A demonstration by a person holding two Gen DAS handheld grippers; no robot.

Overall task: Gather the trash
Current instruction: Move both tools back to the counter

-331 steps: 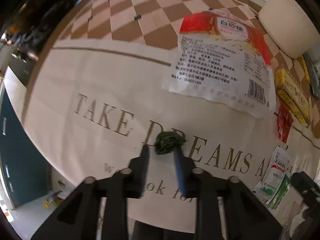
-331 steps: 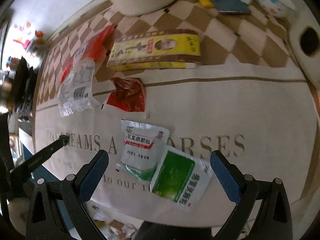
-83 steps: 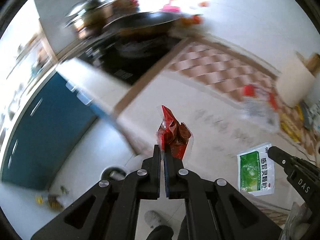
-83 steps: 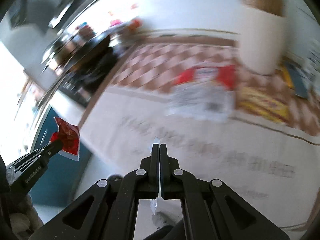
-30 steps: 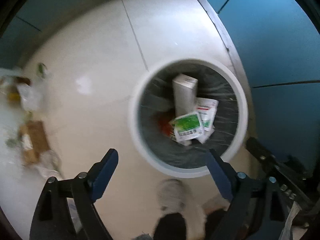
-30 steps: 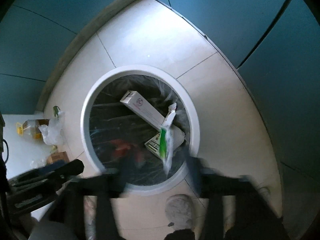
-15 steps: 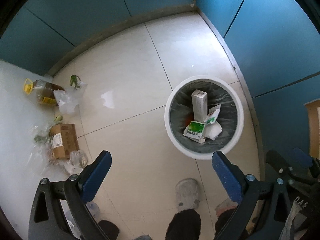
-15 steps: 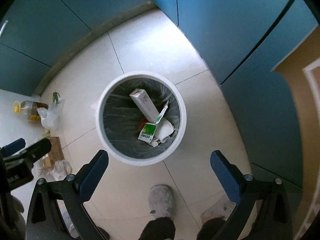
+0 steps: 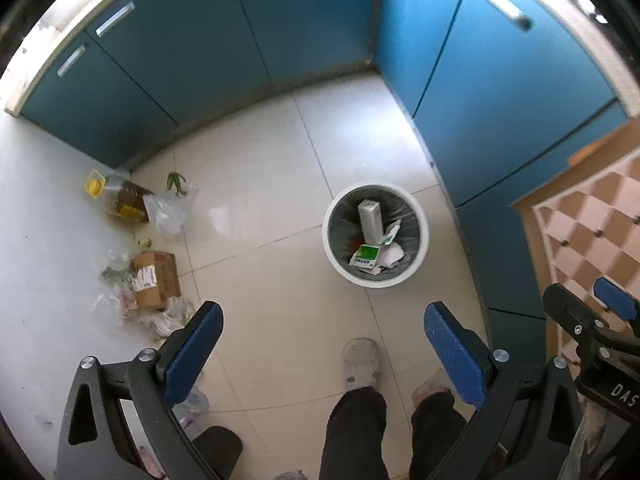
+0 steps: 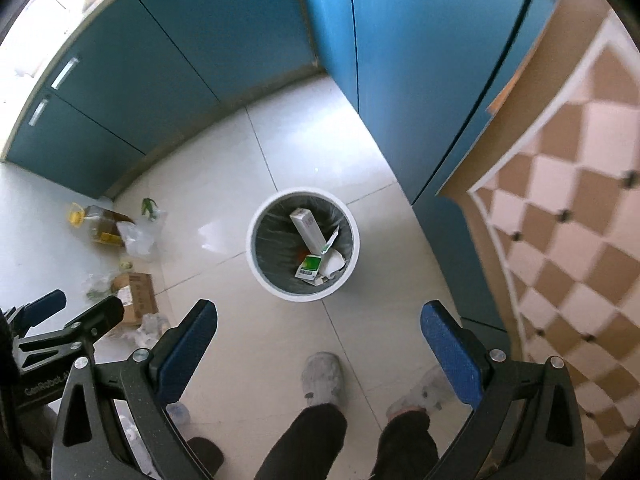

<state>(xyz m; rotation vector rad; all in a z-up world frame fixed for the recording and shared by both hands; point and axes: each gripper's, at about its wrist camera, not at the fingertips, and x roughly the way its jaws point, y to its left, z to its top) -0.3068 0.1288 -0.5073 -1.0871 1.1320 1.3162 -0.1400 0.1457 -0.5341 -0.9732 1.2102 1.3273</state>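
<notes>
Both tongs have risen since a second ago, so the white bin (image 9: pixel 376 234) now looks smaller and farther below. Blue kitchen cabinets (image 9: pixel 208 40) wrap the pale tiled floor (image 9: pixel 256 168), and the checked tablecloth (image 10: pixel 568 216) edges in at right. Inside the bin lie a white carton (image 9: pixel 369 216) and green and white packets (image 9: pixel 365 255), already dropped. Left gripper (image 9: pixel 320 354) and right gripper (image 10: pixel 318 350) hang spread wide, holding nothing. This drop-off looks finished; next probably means returning to the table for remaining wrappers.
</notes>
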